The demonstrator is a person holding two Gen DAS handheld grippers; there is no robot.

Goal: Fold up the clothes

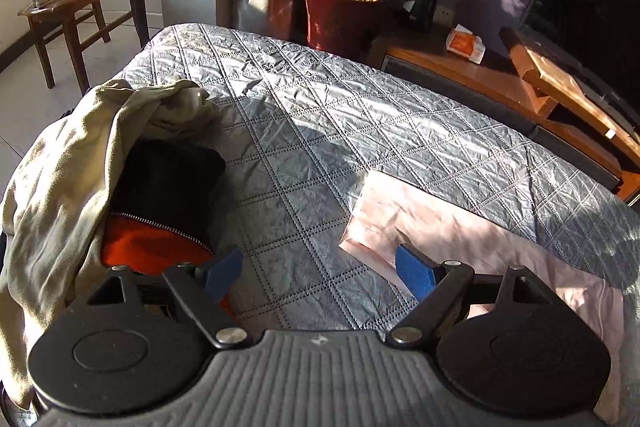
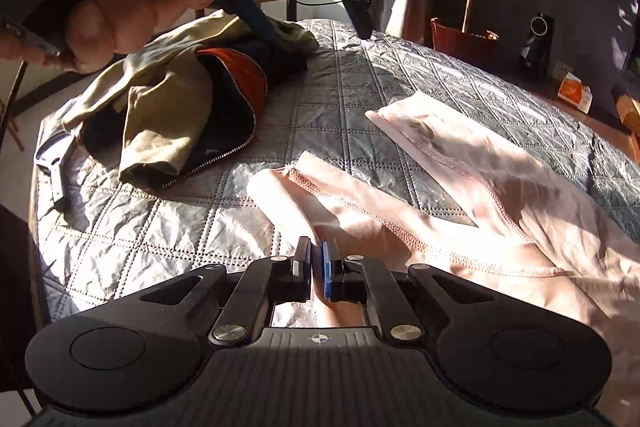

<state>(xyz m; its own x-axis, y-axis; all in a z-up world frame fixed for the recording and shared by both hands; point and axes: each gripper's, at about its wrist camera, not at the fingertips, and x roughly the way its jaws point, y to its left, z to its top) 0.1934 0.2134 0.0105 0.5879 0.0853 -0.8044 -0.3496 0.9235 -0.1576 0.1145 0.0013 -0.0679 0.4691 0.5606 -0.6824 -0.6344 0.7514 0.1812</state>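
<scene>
Right gripper (image 2: 317, 269): jaws closed down to a thin slit, clenched on a fold of the pink garment (image 2: 460, 195), which runs between the pads and out ahead of them. Left gripper (image 1: 318, 273): jaws spread wide, released, nothing between them, hovering over the bare quilted cover (image 1: 320, 115).

Key relation: the pink garment spreads ahead and to the right of the right tongs. Two legs or sleeves (cannot tell which) fan out forward-left, one straight off the fingertips, the other further right, with a wedge of quilt between them. Long axis runs from near-right to far-left in the right wrist view. From the left tongs, one pink end (image 1: 384, 215) lies just ahead-right of the right-hand blue pad (image 1: 416, 271), near or touching, cannot tell which. So the right hand already has it, and the left is the free one, close enough to take the loose end with a small shift rightward, in my judgement.

Pile of other clothes: olive garment (image 1: 60, 179) draped over a black jacket with orange lining (image 1: 160, 211), to the left of the left tongs, far-left of the right ones.

Writing: none legible. An orange-and-white packet (image 1: 466, 45) sits on the wooden unit beyond; print too small to read.
</scene>
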